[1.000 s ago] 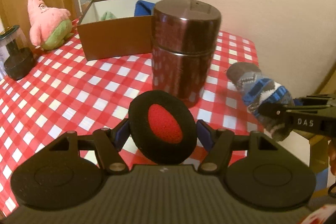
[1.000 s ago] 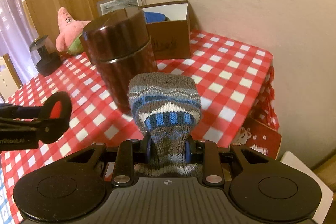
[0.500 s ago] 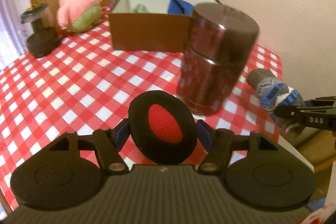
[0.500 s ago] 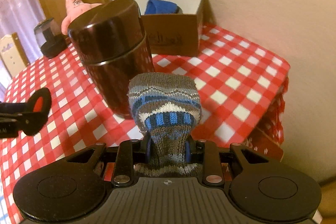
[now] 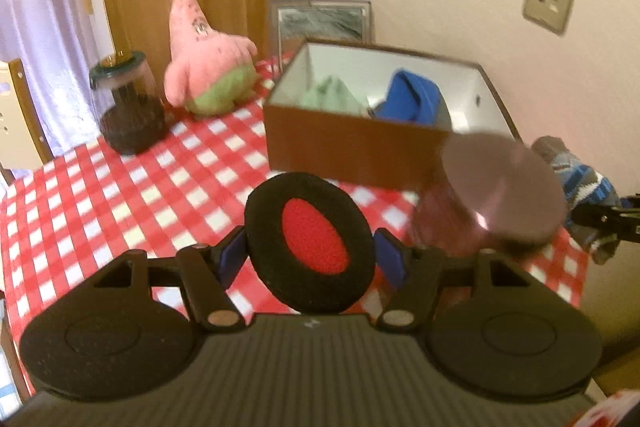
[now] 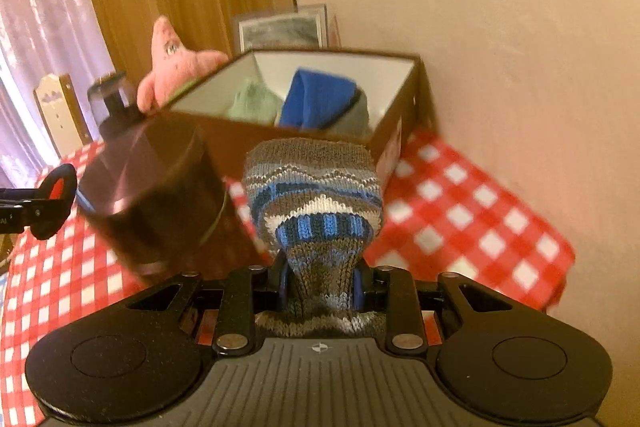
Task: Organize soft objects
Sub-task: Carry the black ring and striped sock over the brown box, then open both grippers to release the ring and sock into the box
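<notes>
Right wrist view: knitted sock (image 6: 316, 195) clamped between right gripper (image 6: 320, 285) jaws, black-and-red pad (image 5: 310, 241) clamped in left gripper (image 5: 310, 259), brown box (image 6: 384, 131) ahead already holding two items, both loads not yet dropped in.

We counted one box (image 5: 352, 151), two soft things inside it, one plush star (image 5: 204, 67), one canister (image 6: 160, 195) and one jar (image 5: 128, 107) beside the box.
</notes>
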`<state>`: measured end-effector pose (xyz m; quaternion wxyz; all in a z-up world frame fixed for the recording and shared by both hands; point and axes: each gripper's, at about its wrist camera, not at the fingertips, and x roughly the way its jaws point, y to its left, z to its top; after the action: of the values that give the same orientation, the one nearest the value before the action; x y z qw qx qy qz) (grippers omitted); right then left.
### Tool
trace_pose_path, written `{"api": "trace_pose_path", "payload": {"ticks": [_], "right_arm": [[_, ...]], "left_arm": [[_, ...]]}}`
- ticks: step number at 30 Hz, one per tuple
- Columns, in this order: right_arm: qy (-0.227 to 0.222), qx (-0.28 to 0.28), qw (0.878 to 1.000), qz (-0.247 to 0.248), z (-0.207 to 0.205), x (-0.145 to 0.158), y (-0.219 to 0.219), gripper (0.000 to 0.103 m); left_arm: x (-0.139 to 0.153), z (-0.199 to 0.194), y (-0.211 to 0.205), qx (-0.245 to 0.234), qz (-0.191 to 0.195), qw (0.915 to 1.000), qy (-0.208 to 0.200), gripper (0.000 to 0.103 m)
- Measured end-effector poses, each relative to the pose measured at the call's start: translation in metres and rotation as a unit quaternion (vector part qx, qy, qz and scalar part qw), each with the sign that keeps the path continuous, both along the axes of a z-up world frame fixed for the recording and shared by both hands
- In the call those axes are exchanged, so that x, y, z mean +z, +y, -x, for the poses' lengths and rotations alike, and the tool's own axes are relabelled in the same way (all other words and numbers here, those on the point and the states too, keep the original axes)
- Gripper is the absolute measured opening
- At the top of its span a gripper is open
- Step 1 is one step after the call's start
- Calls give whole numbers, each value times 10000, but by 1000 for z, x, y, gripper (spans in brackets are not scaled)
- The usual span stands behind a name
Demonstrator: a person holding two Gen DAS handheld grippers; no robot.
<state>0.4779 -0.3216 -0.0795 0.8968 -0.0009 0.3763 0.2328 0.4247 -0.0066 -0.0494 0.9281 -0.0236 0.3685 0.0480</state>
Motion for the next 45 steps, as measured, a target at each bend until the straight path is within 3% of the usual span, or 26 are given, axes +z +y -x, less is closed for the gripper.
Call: {"api": "trace_pose_path", "payload": {"ticks": [7,17,31,45], "right_arm": [[-195,208,9995,-140,-45,17,9,29],[-292,289,9989,-222,-102,24,40,29],[-190,72,9997,-95,-168,6,70,29],[146,-89,9998,119,-204,-25,77,29]], "left_arm": [[20,-53,12,34,-198,9997,-161,66],[26,-126,5,-420,-326,9984,-203,66],[11,-212,-35,-1189,-316,9924,-80,66],[-18,-254,-43,-1391,-365,9892,264,66]]}}
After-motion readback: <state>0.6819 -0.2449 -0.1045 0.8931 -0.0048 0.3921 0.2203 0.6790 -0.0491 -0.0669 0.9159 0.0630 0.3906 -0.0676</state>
